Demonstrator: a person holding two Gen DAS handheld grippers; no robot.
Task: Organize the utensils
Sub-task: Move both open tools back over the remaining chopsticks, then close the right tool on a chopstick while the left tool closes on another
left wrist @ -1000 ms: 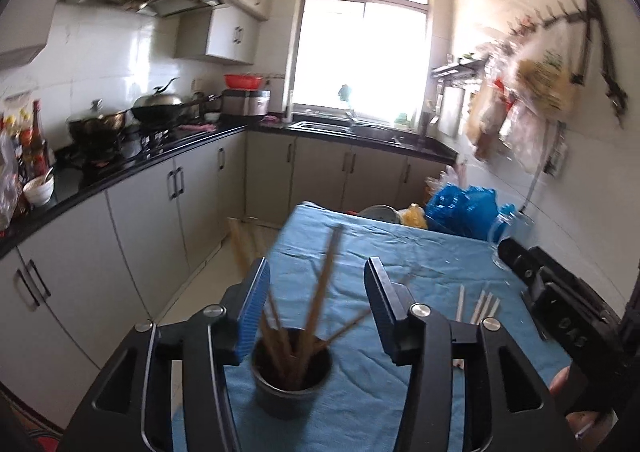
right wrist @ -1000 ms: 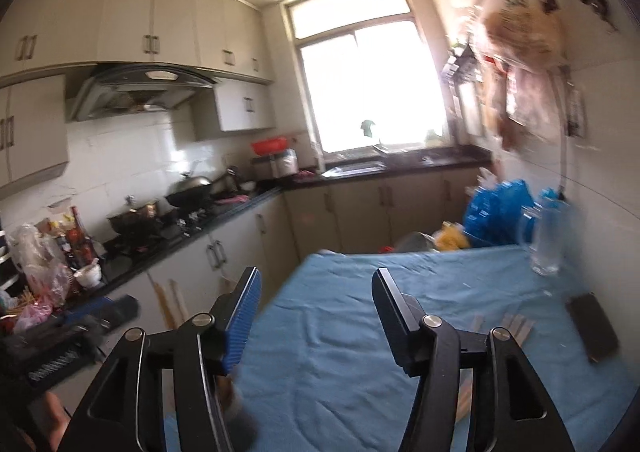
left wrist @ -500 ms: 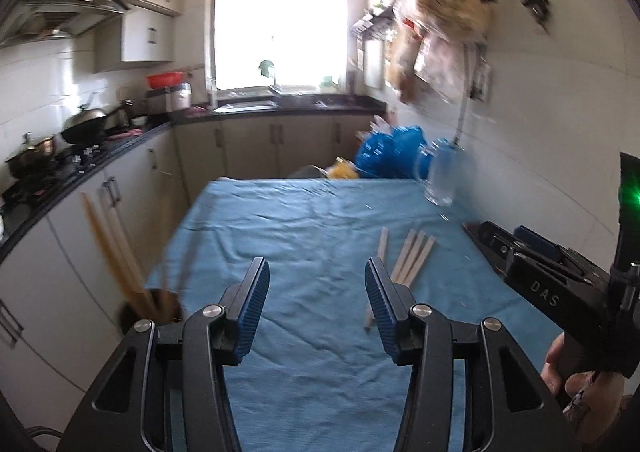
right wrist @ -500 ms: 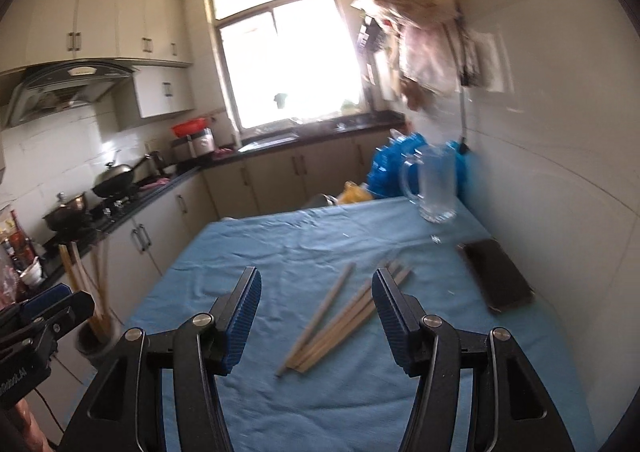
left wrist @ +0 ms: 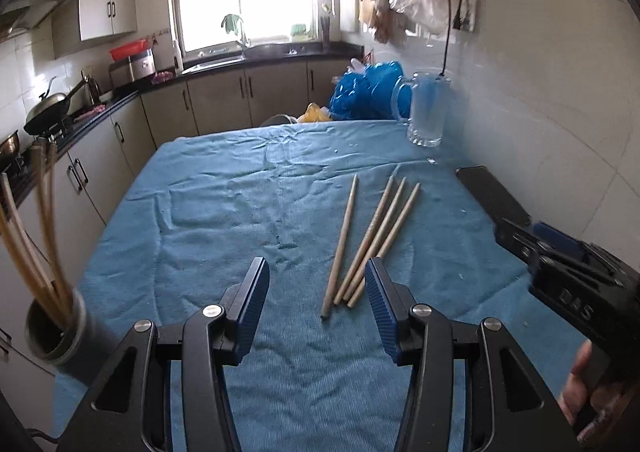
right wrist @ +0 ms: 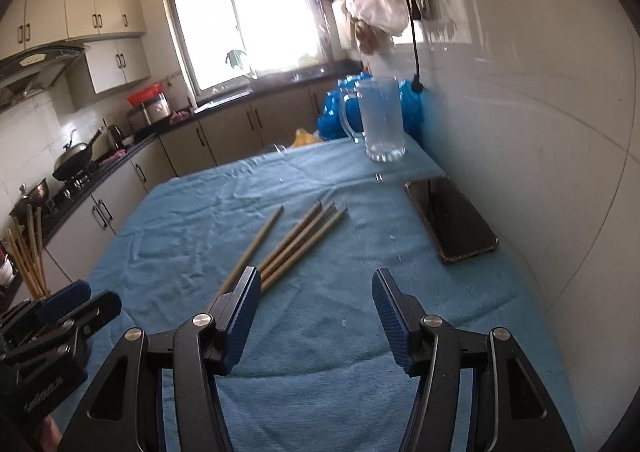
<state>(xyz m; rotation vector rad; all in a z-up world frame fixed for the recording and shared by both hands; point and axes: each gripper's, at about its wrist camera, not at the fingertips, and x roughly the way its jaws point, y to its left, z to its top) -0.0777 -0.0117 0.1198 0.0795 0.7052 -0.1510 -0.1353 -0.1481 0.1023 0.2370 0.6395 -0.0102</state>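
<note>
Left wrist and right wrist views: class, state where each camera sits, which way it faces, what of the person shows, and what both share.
Left wrist: rides the left hand-held gripper, looking along its open jaws down the blue-clothed table toward the window; the right hand shows at right.
Right wrist: rides the right hand-held gripper, jaws open, facing the same way nearer the wall; no hand clearly shows.
Shared: loose chopsticks, glass mug, phone, chopstick holder.
</note>
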